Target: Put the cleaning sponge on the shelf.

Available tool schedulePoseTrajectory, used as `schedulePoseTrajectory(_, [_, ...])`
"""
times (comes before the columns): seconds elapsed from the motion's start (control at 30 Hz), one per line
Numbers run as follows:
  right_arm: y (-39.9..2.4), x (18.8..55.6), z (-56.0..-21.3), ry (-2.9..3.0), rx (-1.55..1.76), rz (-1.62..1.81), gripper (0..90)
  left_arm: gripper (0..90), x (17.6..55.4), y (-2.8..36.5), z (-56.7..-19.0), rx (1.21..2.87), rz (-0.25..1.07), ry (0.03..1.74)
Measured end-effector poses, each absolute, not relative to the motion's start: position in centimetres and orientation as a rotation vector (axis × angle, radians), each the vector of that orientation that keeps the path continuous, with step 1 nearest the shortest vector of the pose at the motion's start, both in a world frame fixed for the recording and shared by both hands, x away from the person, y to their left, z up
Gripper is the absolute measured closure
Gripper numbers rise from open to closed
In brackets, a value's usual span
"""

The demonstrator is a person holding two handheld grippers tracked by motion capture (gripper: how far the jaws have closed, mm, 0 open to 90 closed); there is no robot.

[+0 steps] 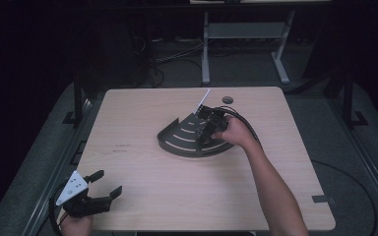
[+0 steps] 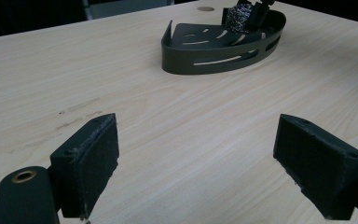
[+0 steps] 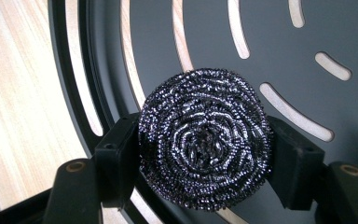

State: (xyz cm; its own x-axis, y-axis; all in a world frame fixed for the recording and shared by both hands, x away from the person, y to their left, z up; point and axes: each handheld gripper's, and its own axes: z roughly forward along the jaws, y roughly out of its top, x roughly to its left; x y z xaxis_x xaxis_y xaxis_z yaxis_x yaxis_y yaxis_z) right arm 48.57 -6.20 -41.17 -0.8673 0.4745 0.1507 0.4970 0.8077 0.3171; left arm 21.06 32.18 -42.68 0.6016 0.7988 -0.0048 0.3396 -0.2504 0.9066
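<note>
We hold the steel scourer (image 3: 205, 140) clamped in our right gripper (image 3: 205, 154) just above the slotted corner tray (image 3: 279, 42); next, we judge, lower and release. Well off the tray, our left gripper (image 2: 196, 154) gapes empty.

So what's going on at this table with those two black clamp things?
A person holds a two-jaw gripper in each hand. The right gripper is clamped on a round steel-wool scouring pad and holds it over the floor of a dark slotted corner tray in the middle of the wooden table; whether the pad touches the tray yet is hard to tell. The left gripper waits near the table's near left corner, jaws open and holding nothing.
</note>
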Motion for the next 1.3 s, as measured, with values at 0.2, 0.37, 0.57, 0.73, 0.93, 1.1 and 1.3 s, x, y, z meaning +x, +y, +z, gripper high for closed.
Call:
schedulePoseTrajectory(0.2, [-6.4,48.7,-41.8,-2.914,-0.808,-0.533,33.4,13.4,21.0,32.3,-42.7,1.834,0.582,0.922])
schedulePoseTrajectory(0.37, [-6.6,48.8,-42.4,-2.912,-0.823,-0.519,33.3,13.3,21.1,32.1,-42.7,1.838,0.578,0.92])
schedulePoseTrajectory(0.57, [-6.6,49.0,-42.7,-2.918,-0.843,-0.509,33.1,13.4,21.1,32.2,-42.7,1.833,0.578,0.923])
schedulePoseTrajectory(0.73, [-6.3,49.0,-42.8,-2.928,-0.845,-0.513,33.0,13.4,21.1,32.3,-42.7,1.834,0.579,0.922])
schedulePoseTrajectory(0.93, [-6.1,49.1,-42.8,-2.934,-0.849,-0.508,33.0,13.4,21.1,32.3,-42.7,1.835,0.581,0.92])
schedulePoseTrajectory(1.1, [-5.9,49.2,-43.0,-2.928,-0.853,-0.496,32.6,13.4,21.1,32.2,-42.7,1.834,0.578,0.923])
schedulePoseTrajectory(1.3, [-5.6,49.2,-43.4,-2.938,-0.852,-0.461,32.5,13.3,21.1,32.3,-42.7,1.835,0.581,0.921])
